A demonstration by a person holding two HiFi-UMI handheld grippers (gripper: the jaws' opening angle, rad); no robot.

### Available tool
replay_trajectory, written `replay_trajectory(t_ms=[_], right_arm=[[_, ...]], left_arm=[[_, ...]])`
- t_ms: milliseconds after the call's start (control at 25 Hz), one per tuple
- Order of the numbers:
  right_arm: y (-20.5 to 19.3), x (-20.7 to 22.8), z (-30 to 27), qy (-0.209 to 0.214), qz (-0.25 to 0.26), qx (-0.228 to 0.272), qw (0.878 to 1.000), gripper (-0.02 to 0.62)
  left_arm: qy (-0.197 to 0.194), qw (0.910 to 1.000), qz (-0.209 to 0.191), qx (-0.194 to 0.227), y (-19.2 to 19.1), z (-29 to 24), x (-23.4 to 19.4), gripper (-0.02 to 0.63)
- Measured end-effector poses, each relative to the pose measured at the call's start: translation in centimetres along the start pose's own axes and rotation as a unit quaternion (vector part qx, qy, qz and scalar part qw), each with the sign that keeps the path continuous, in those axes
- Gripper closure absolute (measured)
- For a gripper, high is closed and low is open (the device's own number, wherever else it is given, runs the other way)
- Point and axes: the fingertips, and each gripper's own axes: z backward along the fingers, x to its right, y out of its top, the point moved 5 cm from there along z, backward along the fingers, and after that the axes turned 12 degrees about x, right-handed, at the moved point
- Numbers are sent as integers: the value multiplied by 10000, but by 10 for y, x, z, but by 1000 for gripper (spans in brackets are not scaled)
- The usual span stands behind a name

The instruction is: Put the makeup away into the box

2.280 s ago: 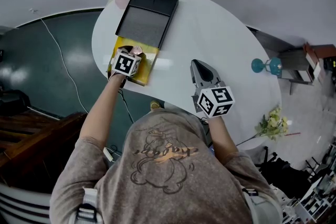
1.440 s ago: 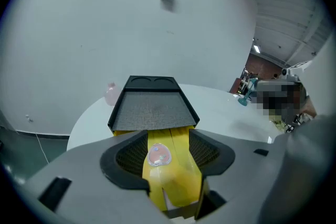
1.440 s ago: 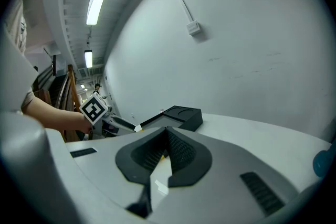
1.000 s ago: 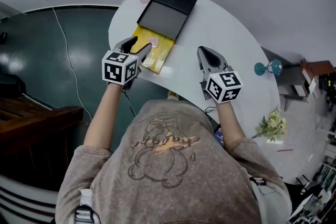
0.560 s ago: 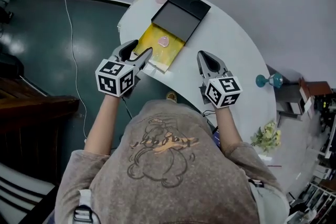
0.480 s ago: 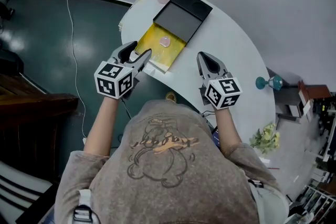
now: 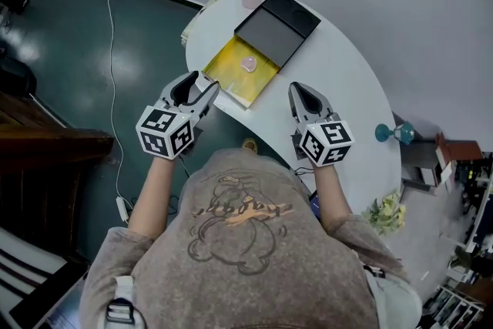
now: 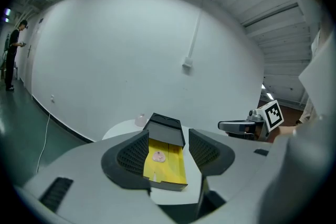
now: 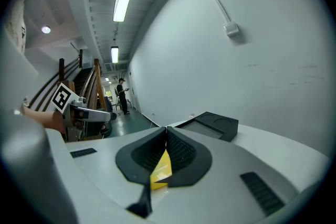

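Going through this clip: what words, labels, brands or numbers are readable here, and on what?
None reads clearly.
shirt print: script lettering, too blurred to read.
Cubes on left gripper and right gripper: square marker patterns, no words.
yellow box: no legible print.

The near edge of the tabletop (image 7: pixel 339 81) is hidden by the person (image 7: pixel 239 243). The far end of the yellow box (image 7: pixel 240 75) is covered by its black lid (image 7: pixel 276 23). The small pink item (image 7: pixel 249 64) inside cannot be identified. In the right gripper view, the yellow box is mostly hidden behind the closed jaws of the right gripper (image 9: pixel 167 131).
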Motion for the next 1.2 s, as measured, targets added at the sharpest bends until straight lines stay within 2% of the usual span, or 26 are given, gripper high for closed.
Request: replay_trajectory(t_ms=[120,240,720,1200], right_arm=[[-1,-3,0,37,13,34,10000,592],[-3,-5,2,50,24,74,10000,592],[-13,-13,4,64,115,68,9999,592],[-27,-4,11,-157,166,90,9997,592]], left_arm=[[-85,9998,-32,187,0,2,2,362],[-146,9994,-50,318,-4,4,3,410],[110,9986,-191,482,-22,10,-8,540],[105,9991,-118,381,-38,0,-9,578]])
